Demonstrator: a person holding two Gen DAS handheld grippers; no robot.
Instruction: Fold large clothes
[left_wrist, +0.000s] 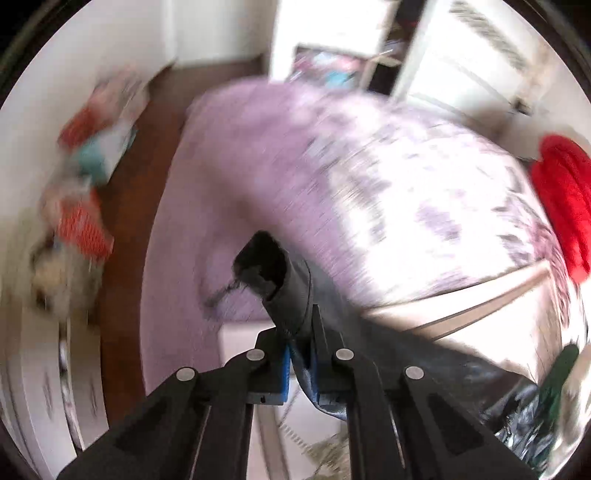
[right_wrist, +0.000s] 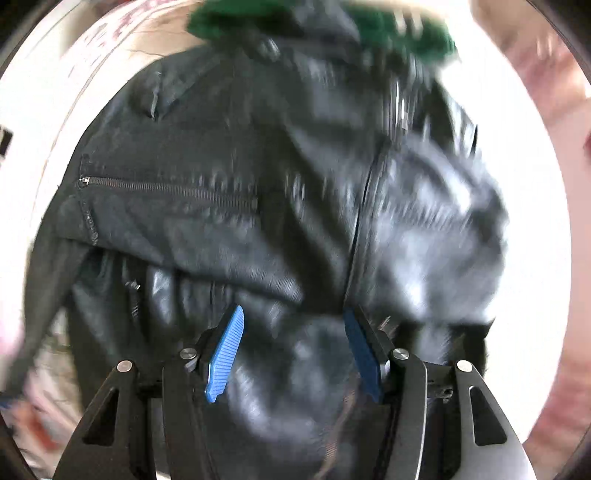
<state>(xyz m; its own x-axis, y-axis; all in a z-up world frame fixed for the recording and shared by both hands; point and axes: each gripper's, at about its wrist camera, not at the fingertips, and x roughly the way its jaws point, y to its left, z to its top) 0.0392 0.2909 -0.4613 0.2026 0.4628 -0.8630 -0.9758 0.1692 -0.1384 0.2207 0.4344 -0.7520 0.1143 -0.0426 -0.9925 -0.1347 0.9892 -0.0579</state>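
The left tool (left_wrist: 300, 354), its blue-padded jaws drawn nearly together, pinches the sleeve of a black, faintly shiny padded jacket (left_wrist: 284, 291), the open cuff standing up past the fingertips and the rest of the garment trailing down and to the right of the frame. Beyond the cuff lies a bed covered in a lilac spread with a darker floral print (left_wrist: 332, 166); a bright red fabric bundle (left_wrist: 565, 199) sits at its far right edge, and a strip of dark brown wooden floor (left_wrist: 129, 221) runs along its left side beside a blurred heap of red, teal and white items (left_wrist: 88, 177) against the white wall. In the right wrist view, the right tool (right_wrist: 293, 354) is held with its ribbed blue pads wide apart, gripping nothing, poised just above the jacket's crumpled body, which fills nearly the whole frame; a closed pocket zipper (right_wrist: 166, 188) runs across the left panel and a long seam drops down the middle. A dark green knitted item (right_wrist: 406, 33) shows above the jacket at the top of the frame. Both views are smeared by motion blur.
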